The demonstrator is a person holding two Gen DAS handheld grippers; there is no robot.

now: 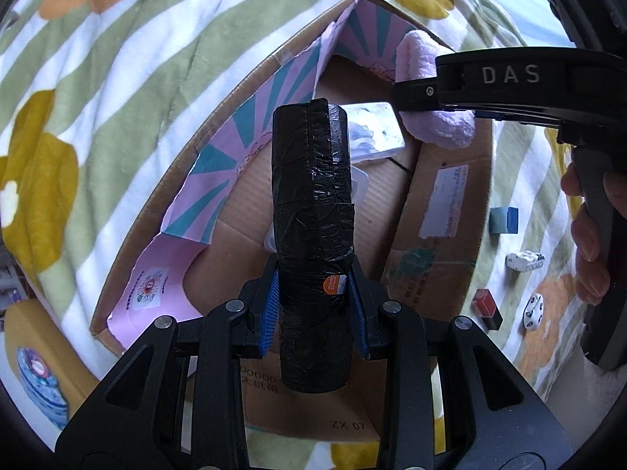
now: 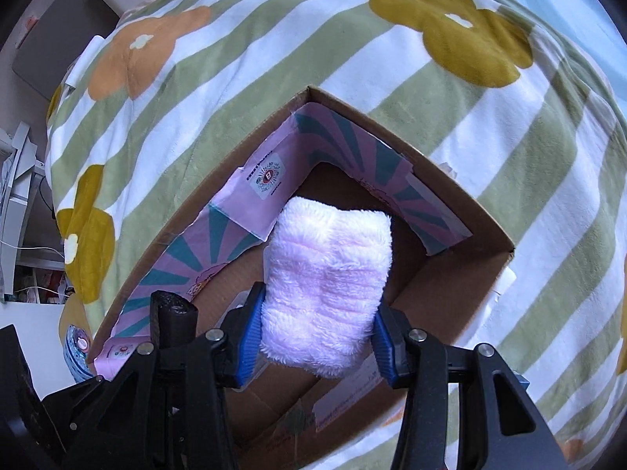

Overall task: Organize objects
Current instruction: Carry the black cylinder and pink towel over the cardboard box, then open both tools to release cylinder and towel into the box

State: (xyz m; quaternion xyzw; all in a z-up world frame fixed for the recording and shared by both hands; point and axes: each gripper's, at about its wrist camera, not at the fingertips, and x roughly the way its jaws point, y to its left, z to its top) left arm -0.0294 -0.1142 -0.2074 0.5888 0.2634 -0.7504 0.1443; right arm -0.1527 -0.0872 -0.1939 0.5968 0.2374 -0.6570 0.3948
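My left gripper (image 1: 313,297) is shut on a black roll of plastic bags (image 1: 311,211) and holds it above the open cardboard box (image 1: 164,180). My right gripper (image 2: 317,333) is shut on a folded pink fluffy towel (image 2: 327,278) and holds it over the same box (image 2: 470,203). In the left wrist view the towel (image 1: 419,62) and right gripper (image 1: 415,90) hang over the box's far corner. The roll's end (image 2: 174,309) shows at lower left in the right wrist view. A clear plastic packet (image 1: 374,133) lies inside the box.
The box sits on a green-and-white striped blanket (image 1: 117,78) with flowers. To its right lie a blue block (image 1: 503,220), a white patterned piece (image 1: 524,261), a red and black block (image 1: 487,308) and a white oval piece (image 1: 533,311). A white shelf (image 2: 15,203) stands far left.
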